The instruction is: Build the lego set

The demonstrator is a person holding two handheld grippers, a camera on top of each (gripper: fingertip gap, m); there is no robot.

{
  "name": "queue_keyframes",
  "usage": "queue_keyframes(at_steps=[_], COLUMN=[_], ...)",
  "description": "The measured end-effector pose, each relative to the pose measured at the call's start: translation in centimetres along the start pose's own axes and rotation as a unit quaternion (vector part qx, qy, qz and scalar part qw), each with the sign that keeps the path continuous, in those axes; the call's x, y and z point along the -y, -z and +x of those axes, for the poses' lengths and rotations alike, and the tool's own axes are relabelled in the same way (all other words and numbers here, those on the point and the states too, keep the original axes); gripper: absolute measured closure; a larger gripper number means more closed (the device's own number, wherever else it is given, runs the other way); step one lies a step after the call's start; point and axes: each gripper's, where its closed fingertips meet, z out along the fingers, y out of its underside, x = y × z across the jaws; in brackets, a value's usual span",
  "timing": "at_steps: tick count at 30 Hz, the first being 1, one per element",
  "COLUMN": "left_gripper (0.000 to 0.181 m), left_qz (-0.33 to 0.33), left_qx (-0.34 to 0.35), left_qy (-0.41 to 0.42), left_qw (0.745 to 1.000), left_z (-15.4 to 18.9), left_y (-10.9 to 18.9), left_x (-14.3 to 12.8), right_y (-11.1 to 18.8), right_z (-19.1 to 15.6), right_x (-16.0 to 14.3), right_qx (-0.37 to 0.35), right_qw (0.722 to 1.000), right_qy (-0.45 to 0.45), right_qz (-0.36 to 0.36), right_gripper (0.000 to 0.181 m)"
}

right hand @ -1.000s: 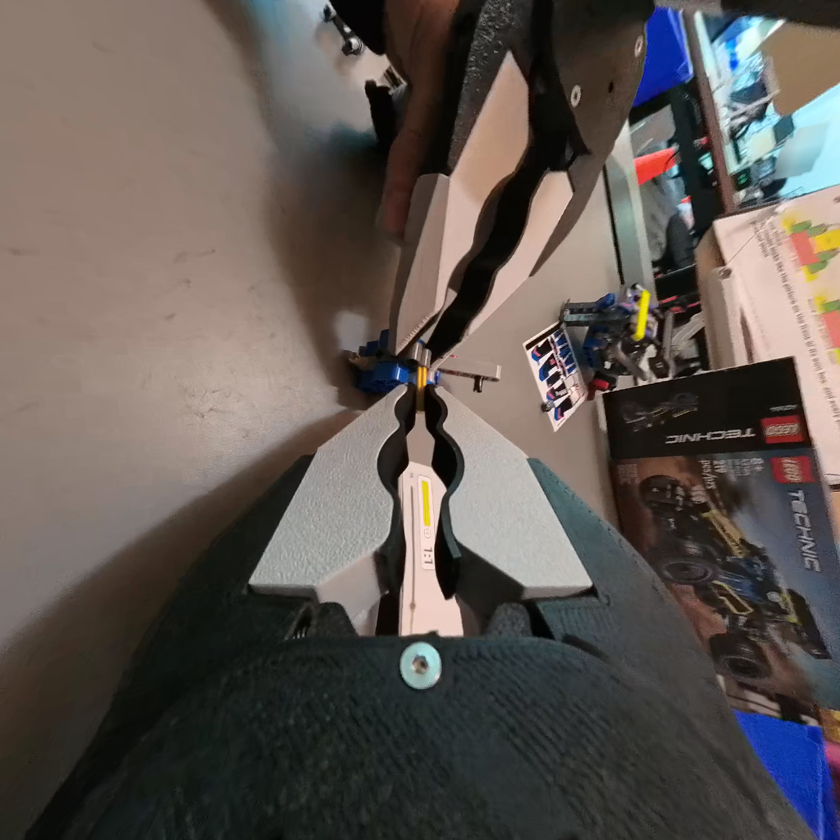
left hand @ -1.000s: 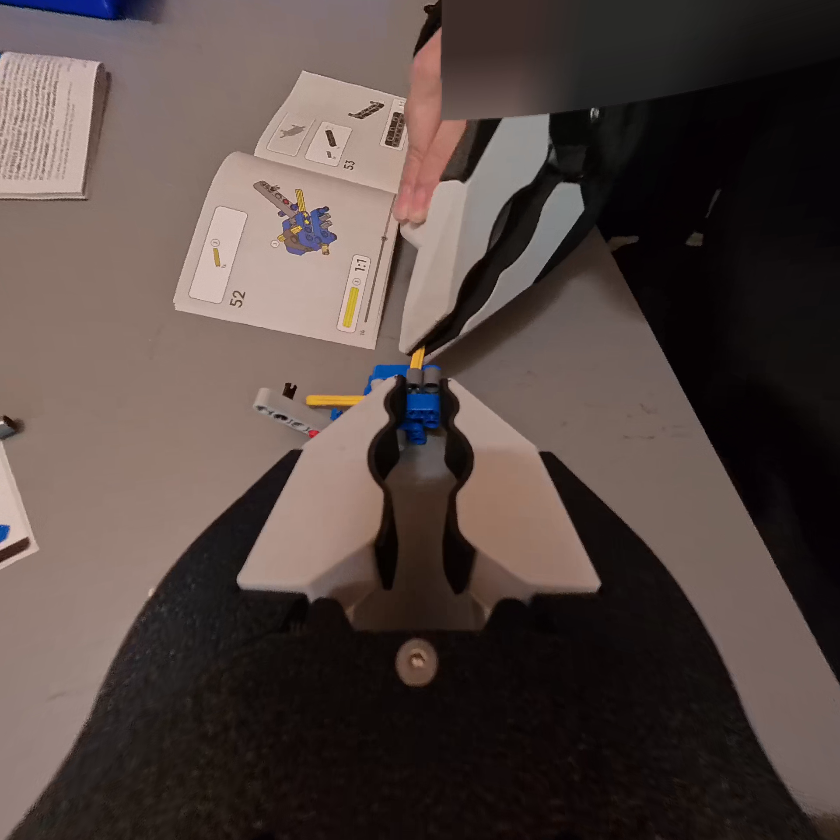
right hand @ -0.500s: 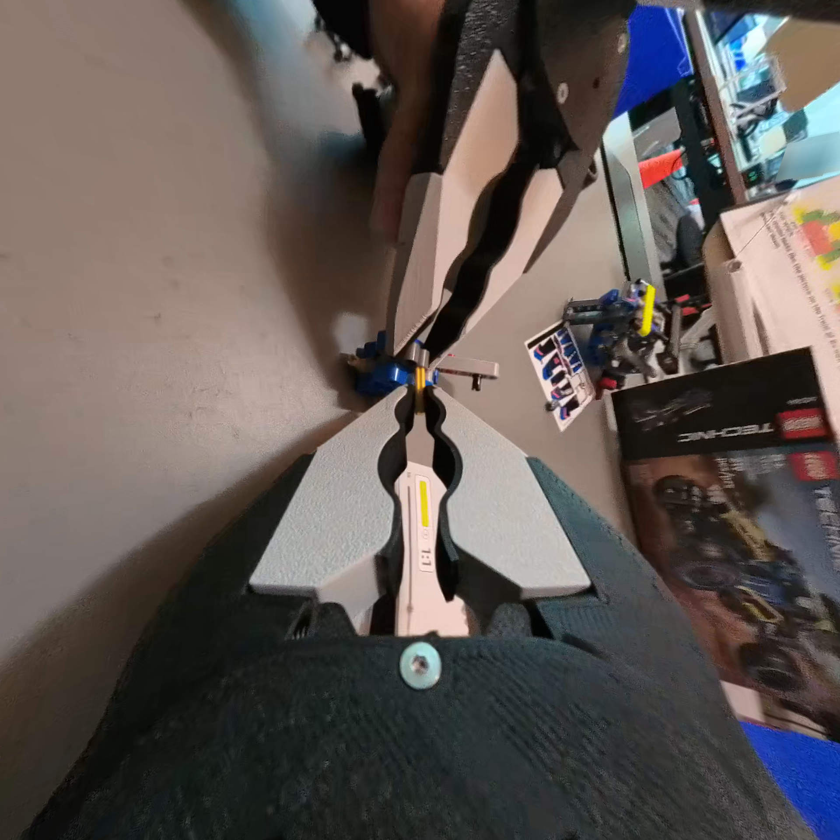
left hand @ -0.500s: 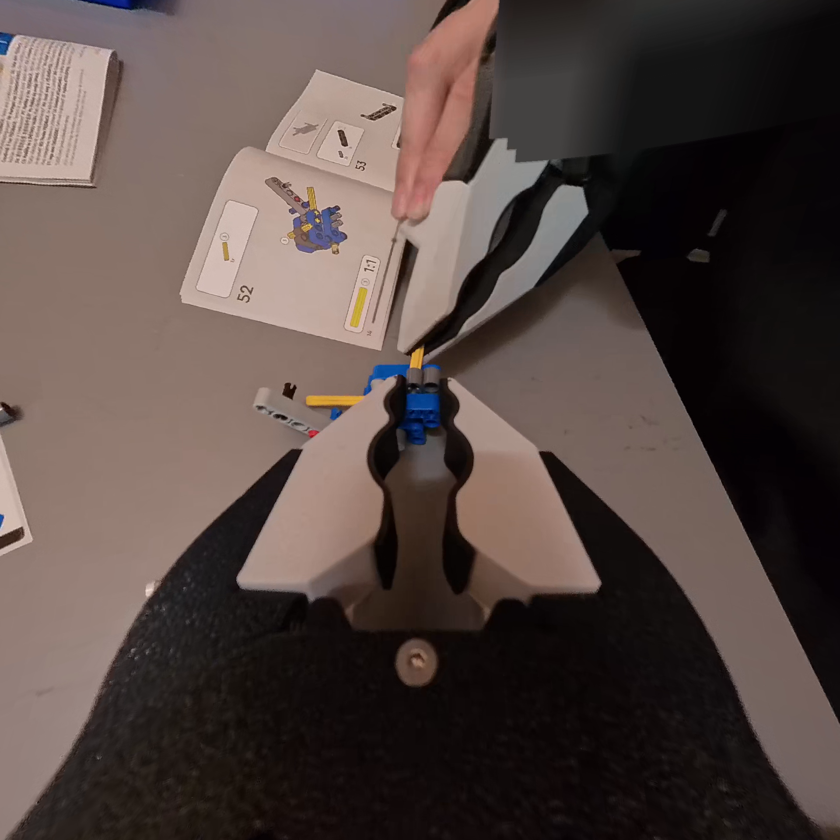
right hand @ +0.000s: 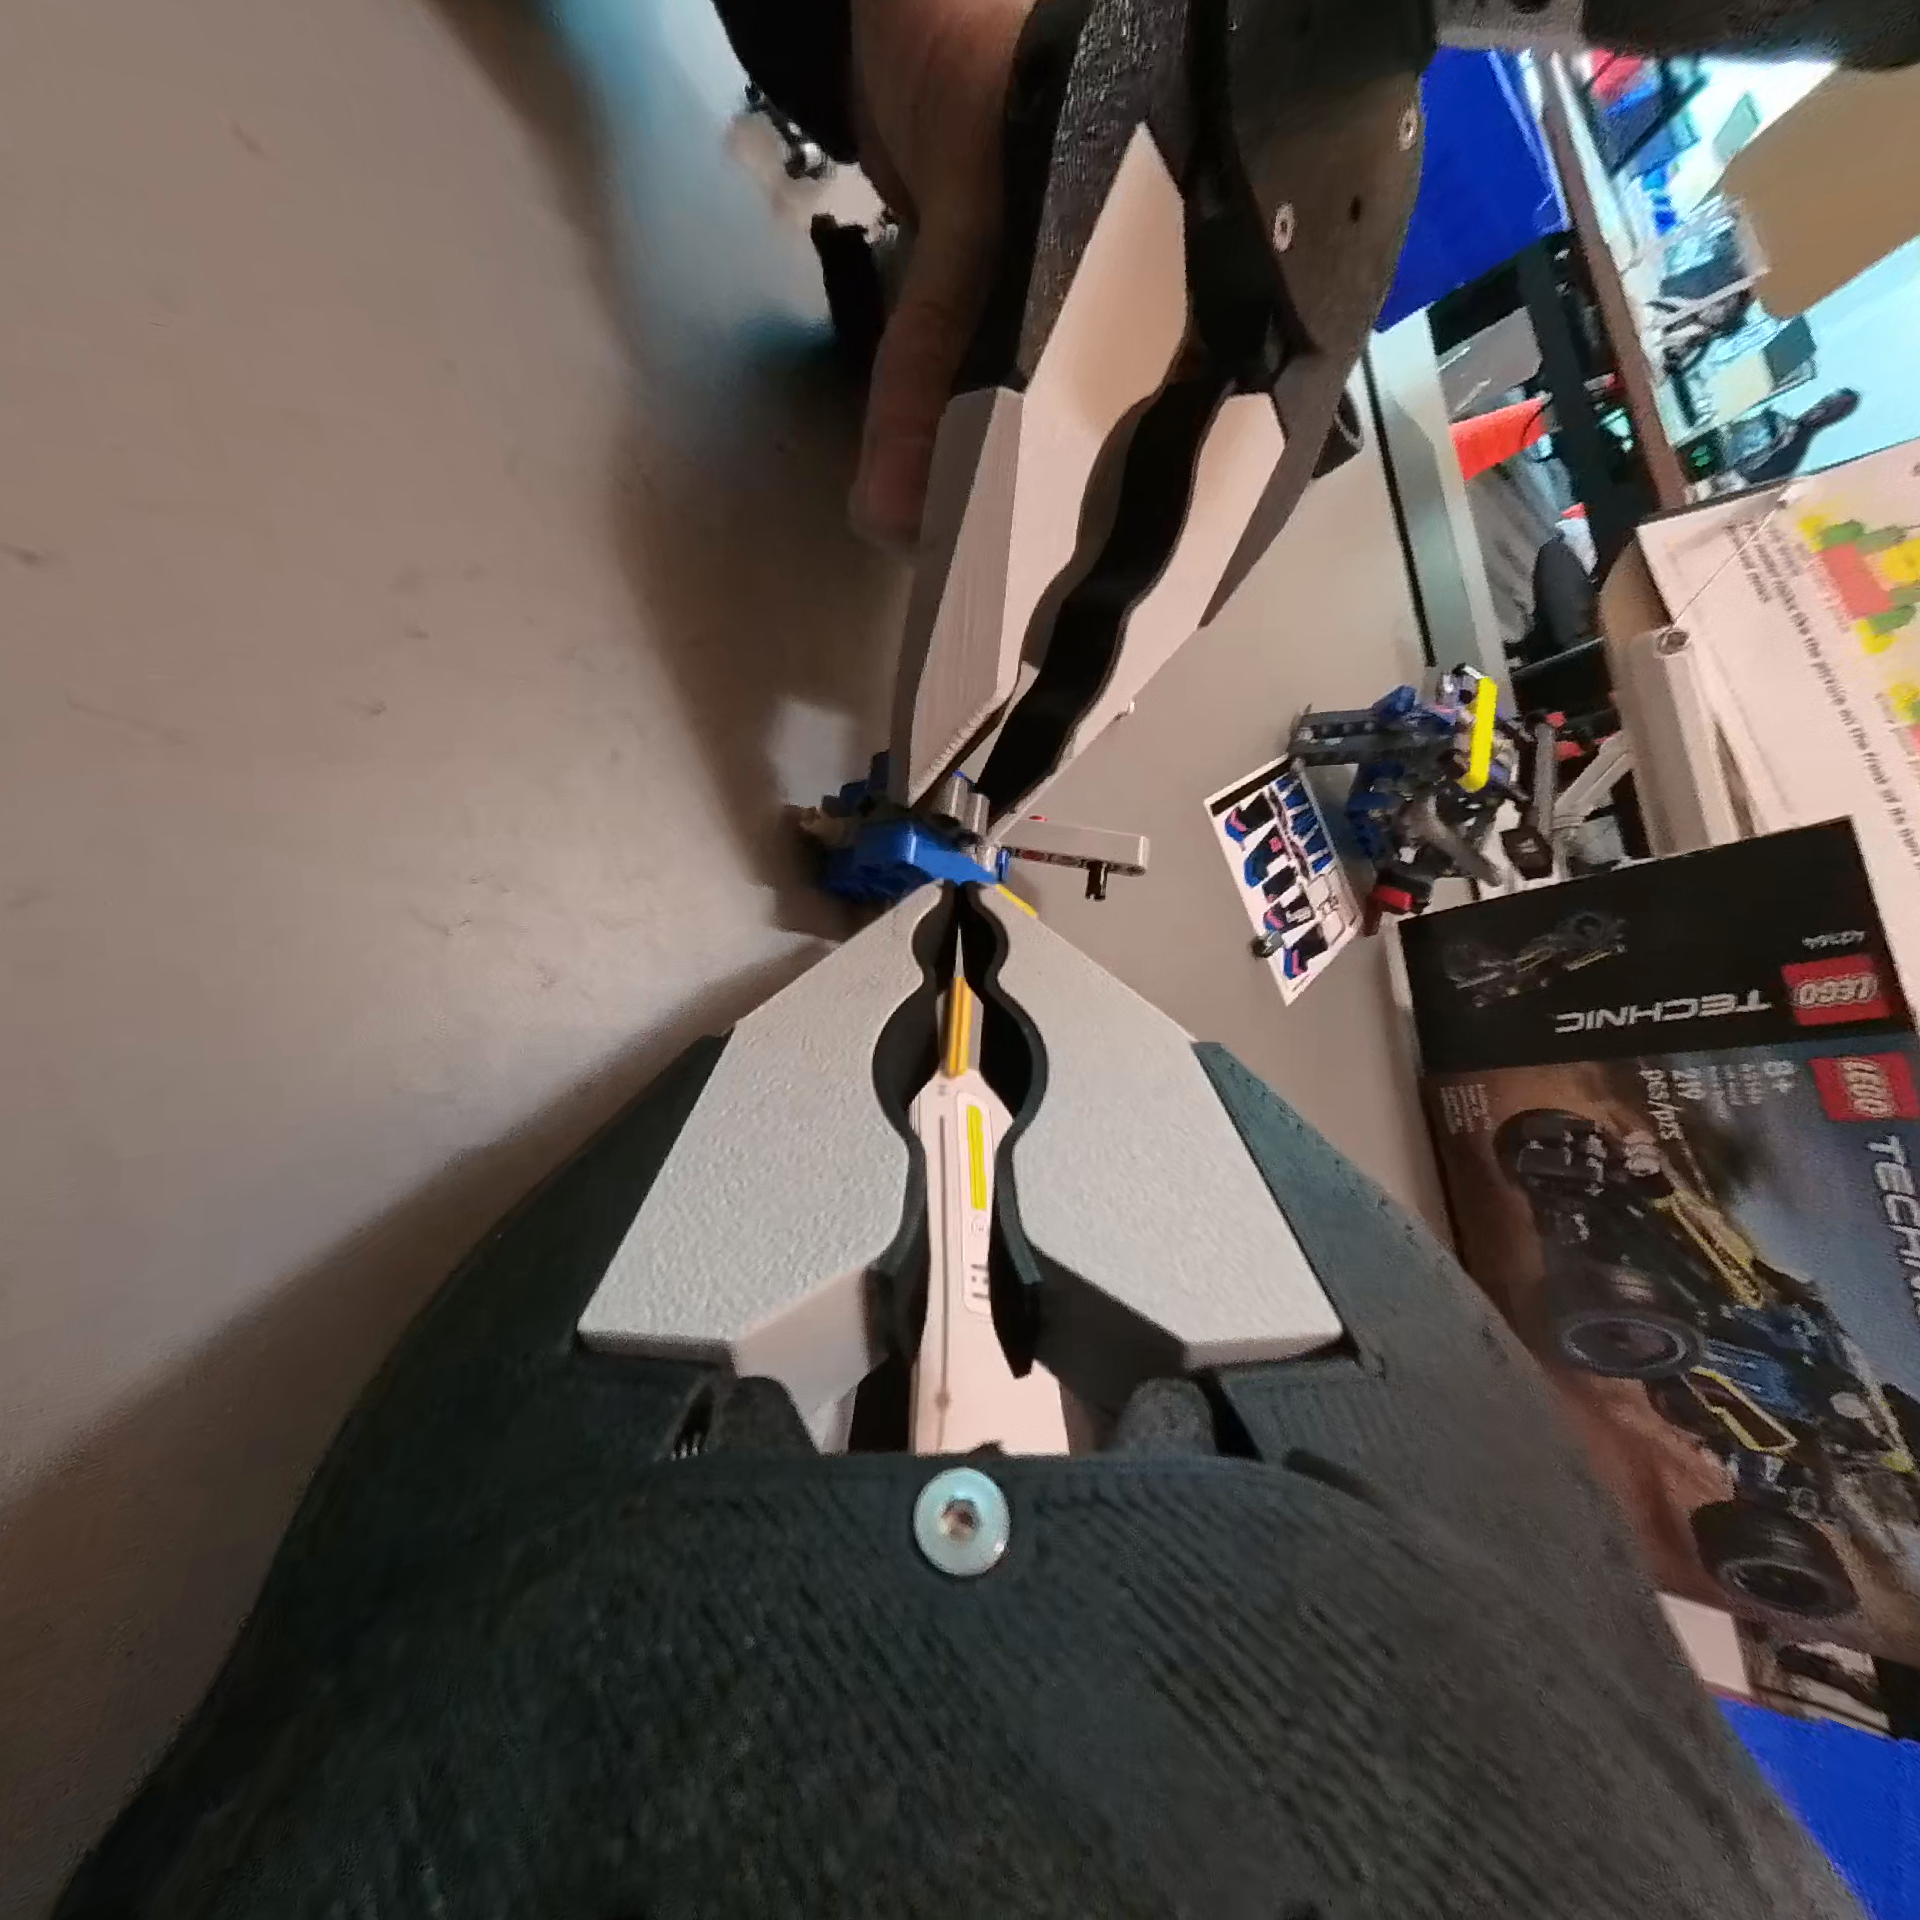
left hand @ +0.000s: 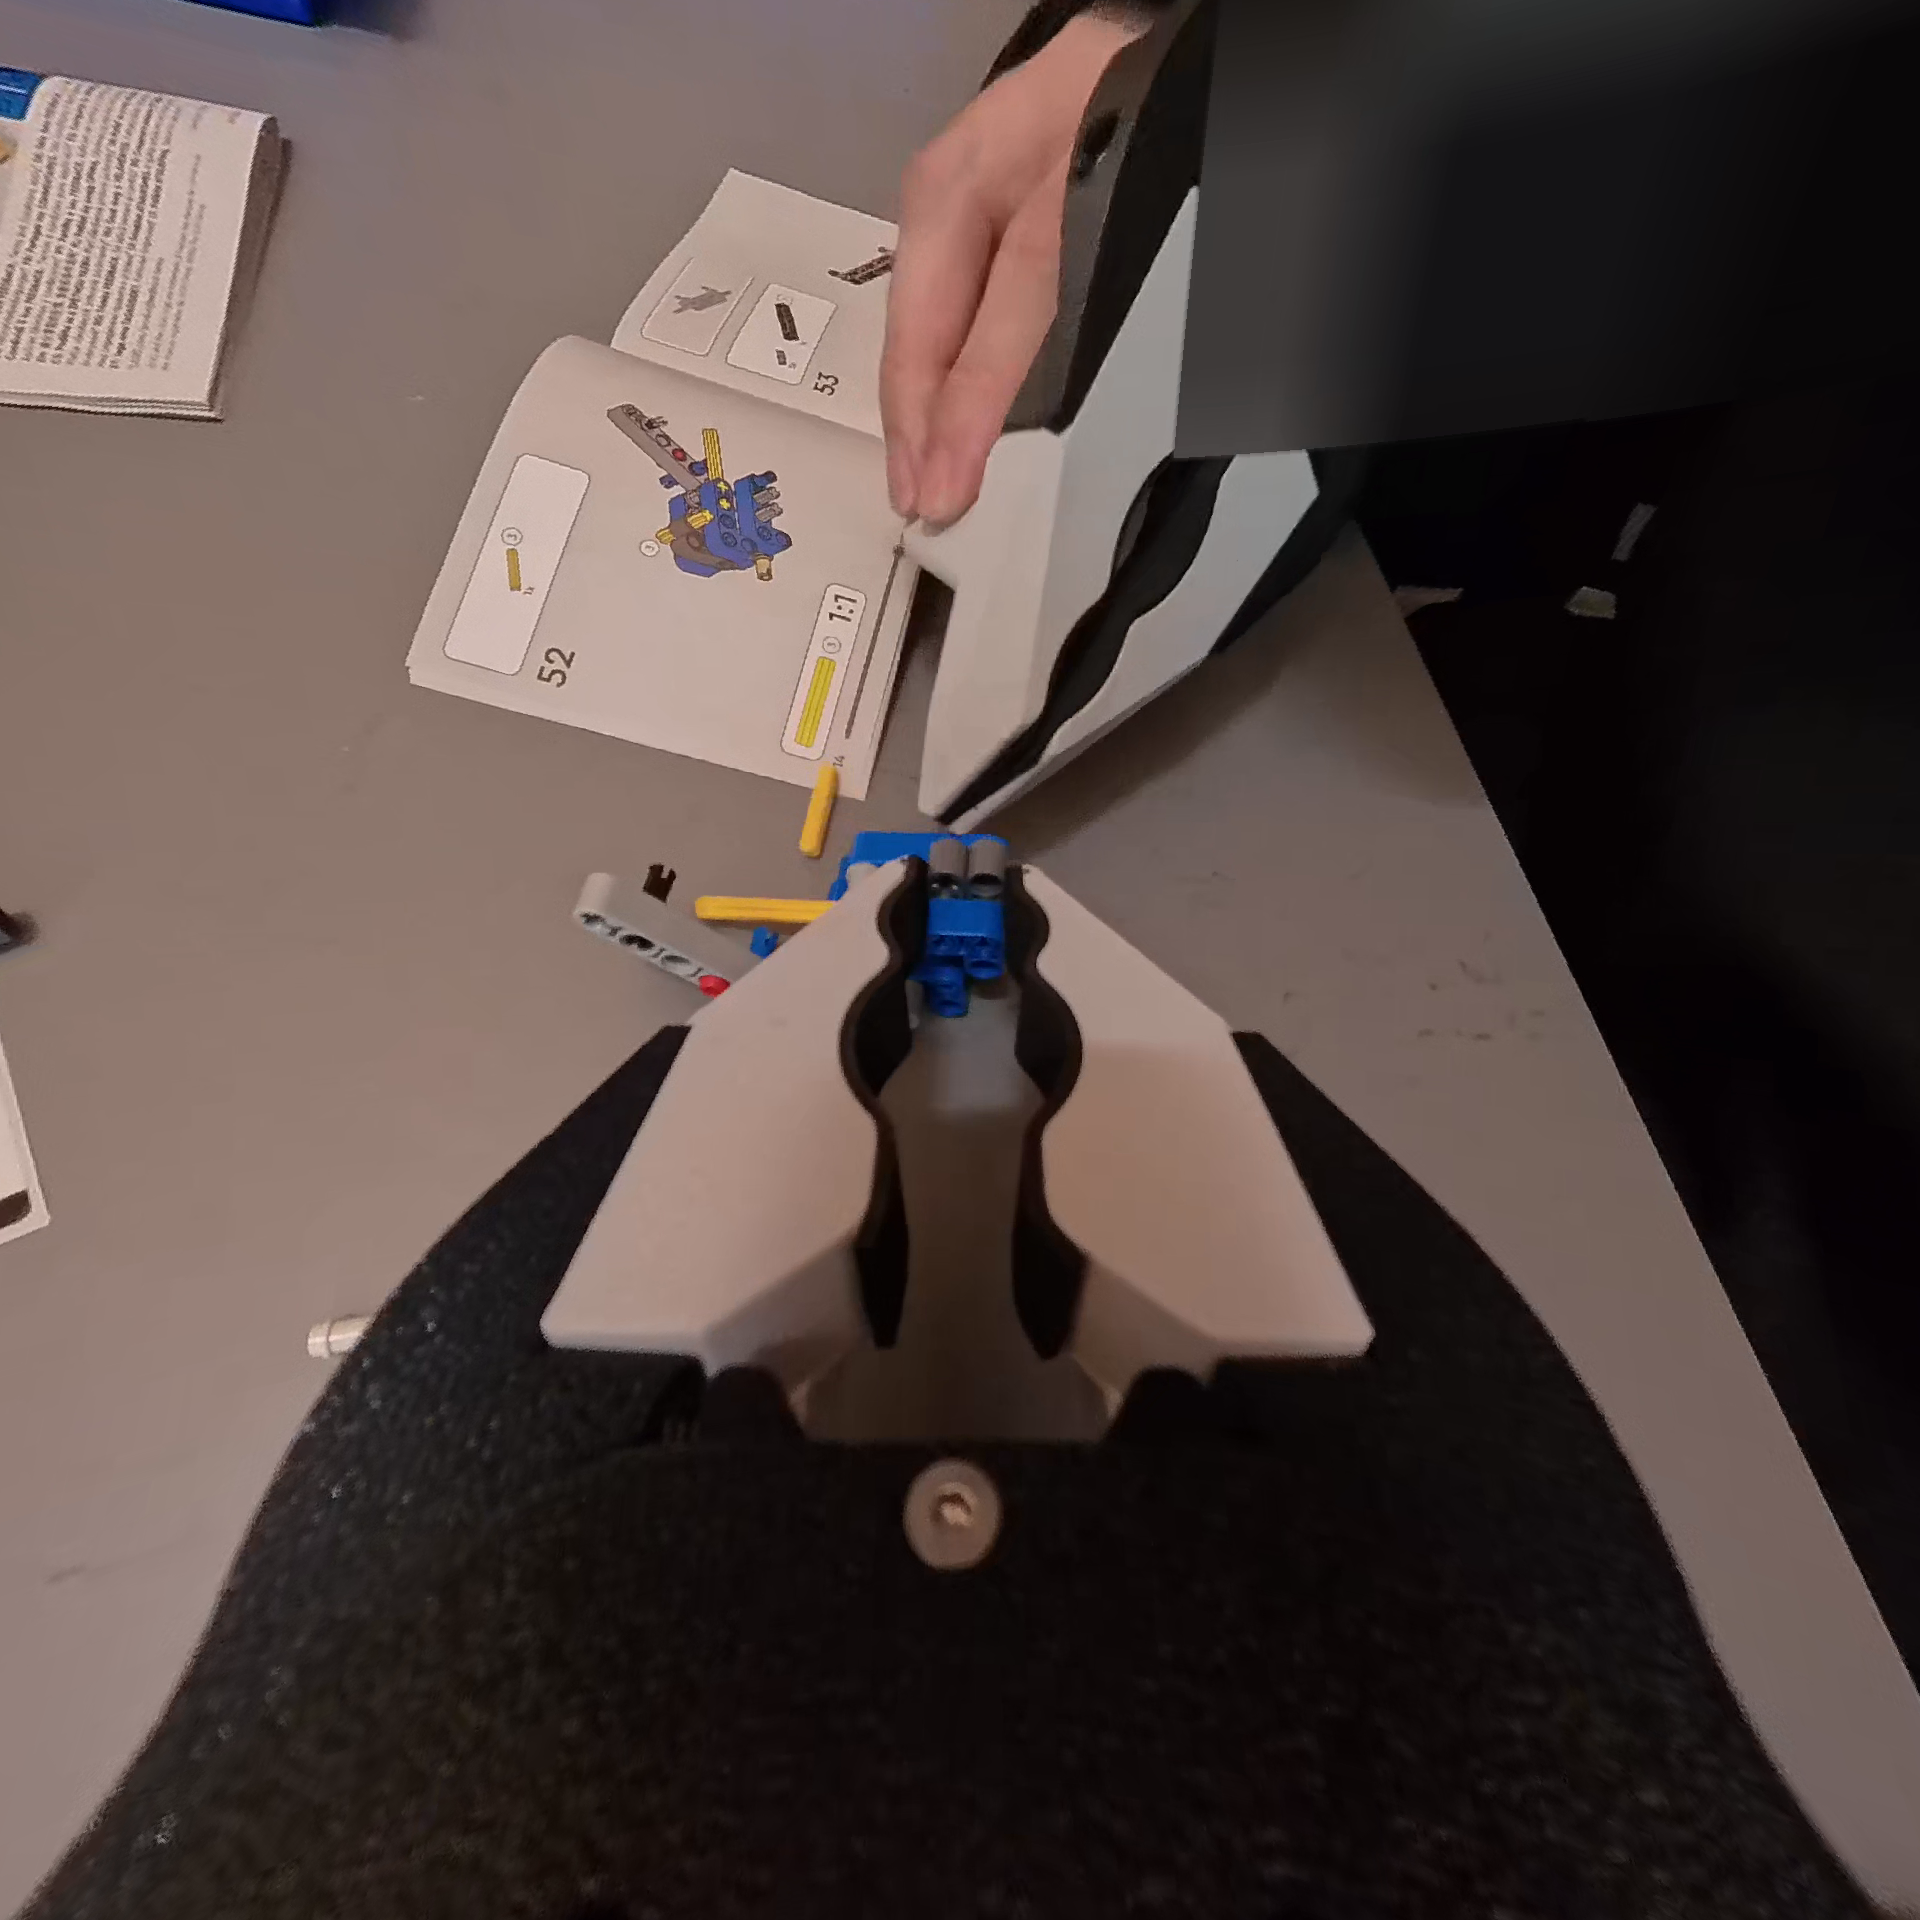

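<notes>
My left gripper point(left hand: 961, 883) is shut on a small blue Lego assembly point(left hand: 961, 930) with two grey pins on top, held just over the grey table. A grey beam point(left hand: 634, 925) and a yellow axle point(left hand: 764, 911) stick out of it to the left. My right gripper point(left hand: 935, 816) comes in from the upper right, its tips close above the assembly, jaws together with nothing between them. A short loose yellow axle point(left hand: 819, 810) lies on the table beside those tips. In the right wrist view the right gripper point(right hand: 954, 904) faces the assembly point(right hand: 883, 862) and the left gripper point(right hand: 961, 805); the loose axle point(right hand: 961, 1023) shows through the jaw gap.
An open instruction booklet point(left hand: 644, 582) lies behind the assembly, and a folded leaflet point(left hand: 114, 249) at far left. A sticker sheet point(right hand: 1283, 883), a partly built model point(right hand: 1423, 769) and the set's box point(right hand: 1662, 1143) lie to one side. The table edge point(left hand: 1558, 1039) runs along the right. A small white pin point(left hand: 338, 1333) lies left. Left and right tips are no more than a few centimetres apart.
The short yellow axle has left the right gripper's tips and now lies on the table beside the booklet corner. The left gripper still holds the blue assembly in place.
</notes>
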Motion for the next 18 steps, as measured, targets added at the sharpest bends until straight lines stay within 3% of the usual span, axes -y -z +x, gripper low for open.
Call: queue_keyframes(at_steps=[3, 6, 11, 14, 16, 18], left_gripper=[0.17, 0.17, 0.17, 0.169, 0.169, 0.169], left_qz=[0.001, 0.001, 0.002, 0.004, 0.005, 0.006], left_qx=[0.0, 0.0, 0.001, 0.008, 0.013, 0.011], left_qy=[0.001, 0.0, -0.005, -0.006, -0.004, -0.003], left_qw=[1.0, 1.0, 1.0, 1.0, 1.0, 1.0], left_z=[0.0, 0.1, 0.1, -0.1, -0.3, -0.3], left_y=[0.1, 0.2, 0.2, 0.4, 0.6, 0.7], left_x=[0.0, -0.1, 0.0, -0.1, -0.1, -0.2], right_y=[1.0, 1.9, 0.6, -0.3, -0.5, -0.7], right_z=[-0.7, 0.5, 1.2, 0.1, 0.0, 0.1], right_x=[-1.6, -3.5, -4.2, -4.5, -4.4, -4.4], right_qx=[0.041, 0.044, 0.052, 0.098, 0.101, 0.1], right_qw=[0.998, 0.985, 0.97, 0.957, 0.954, 0.953], right_qy=[-0.027, -0.153, -0.232, -0.267, -0.277, -0.283], right_qz=[-0.031, -0.063, -0.041, -0.051, -0.046, -0.042], right_gripper=[0.181, 0.177, 0.167, 0.155, 0.171, 0.169])
